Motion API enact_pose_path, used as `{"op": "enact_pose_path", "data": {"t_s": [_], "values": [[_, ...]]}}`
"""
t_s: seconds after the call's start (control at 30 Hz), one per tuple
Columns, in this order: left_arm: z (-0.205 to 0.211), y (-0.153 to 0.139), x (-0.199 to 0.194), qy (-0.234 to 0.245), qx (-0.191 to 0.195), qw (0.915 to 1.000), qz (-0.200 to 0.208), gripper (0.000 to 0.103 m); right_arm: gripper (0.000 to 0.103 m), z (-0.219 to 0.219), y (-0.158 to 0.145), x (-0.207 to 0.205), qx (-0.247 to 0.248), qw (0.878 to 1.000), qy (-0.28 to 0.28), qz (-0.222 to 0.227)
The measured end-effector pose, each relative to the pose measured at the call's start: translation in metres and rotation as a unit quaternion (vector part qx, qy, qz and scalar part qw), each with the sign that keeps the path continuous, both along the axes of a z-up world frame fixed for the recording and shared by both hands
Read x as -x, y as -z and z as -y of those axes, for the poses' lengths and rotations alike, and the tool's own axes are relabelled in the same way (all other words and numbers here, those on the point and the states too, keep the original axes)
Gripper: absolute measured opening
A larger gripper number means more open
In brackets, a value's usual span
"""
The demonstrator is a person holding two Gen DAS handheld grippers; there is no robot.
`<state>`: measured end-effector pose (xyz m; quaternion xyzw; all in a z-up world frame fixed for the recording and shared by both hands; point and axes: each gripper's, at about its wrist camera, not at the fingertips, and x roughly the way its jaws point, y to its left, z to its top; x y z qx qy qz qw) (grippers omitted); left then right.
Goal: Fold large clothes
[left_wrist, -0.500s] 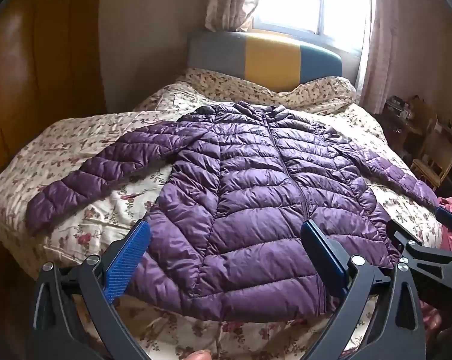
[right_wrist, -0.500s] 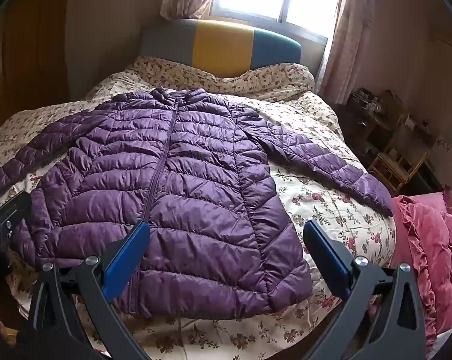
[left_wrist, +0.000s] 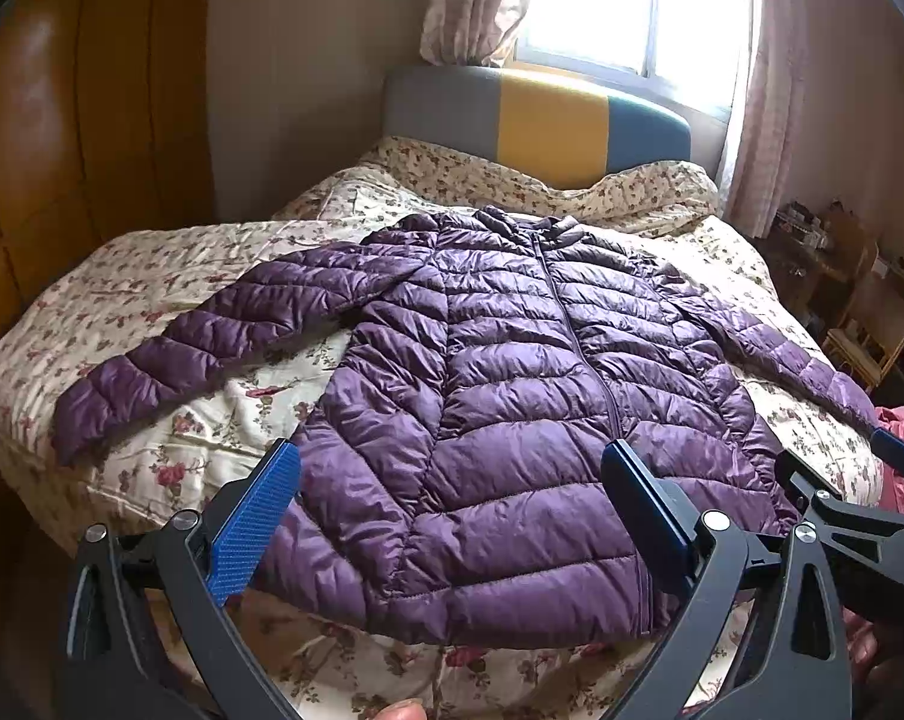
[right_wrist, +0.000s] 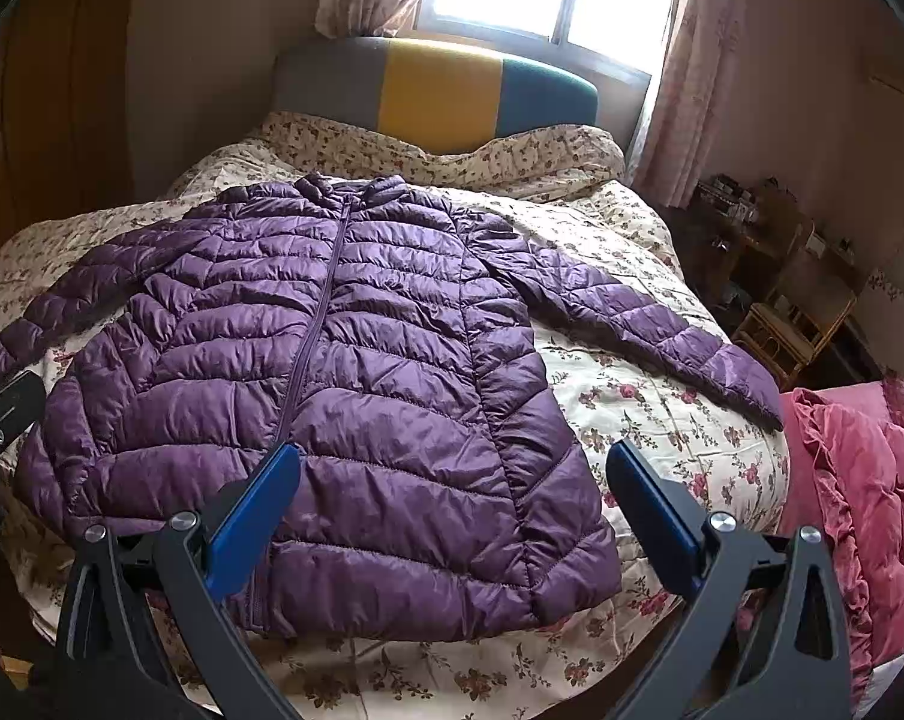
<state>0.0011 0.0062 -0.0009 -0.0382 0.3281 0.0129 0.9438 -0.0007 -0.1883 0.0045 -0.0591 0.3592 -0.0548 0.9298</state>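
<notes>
Off to my far left stands the brown wooden wardrobe [left_wrist: 44, 192], and beside it the bed begins, spread with a cream floral quilt [left_wrist: 170, 276]. The purple puffer jacket [left_wrist: 511, 408] lies flat on that quilt, front up and zipped, collar toward the headboard and hem toward me. Its left sleeve [left_wrist: 212, 336] runs out slantwise over the quilt, cuff near the bed's left edge. My left tongs [left_wrist: 452, 516] hang above the hem with the blue pads spread wide and nothing between them; they touch no cloth. A fingertip of mine shows at the bottom edge of that view. My right tongs [right_wrist: 452, 516] hang just beside them over the jacket's right lower corner, likewise wide apart and empty. The right sleeve [right_wrist: 643, 324] slants out toward the bed's right edge, its cuff resting on the quilt near a pink ruffled blanket [right_wrist: 859, 480]. Behind the jacket rises the headboard [right_wrist: 440, 90], grey, yellow and teal, under a bright window with pale curtains, and to the right stand small wooden chairs [right_wrist: 787, 324].
</notes>
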Motion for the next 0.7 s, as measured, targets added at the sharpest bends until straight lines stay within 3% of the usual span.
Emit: {"op": "enact_pose_path", "data": {"t_s": [0.7], "values": [[-0.013, 0.014, -0.009, -0.017, 0.015, 0.9996, -0.02, 0.1, 0.101, 0.014, 0.016, -0.01, -0.01, 1.0, 0.013, -0.023]]}}
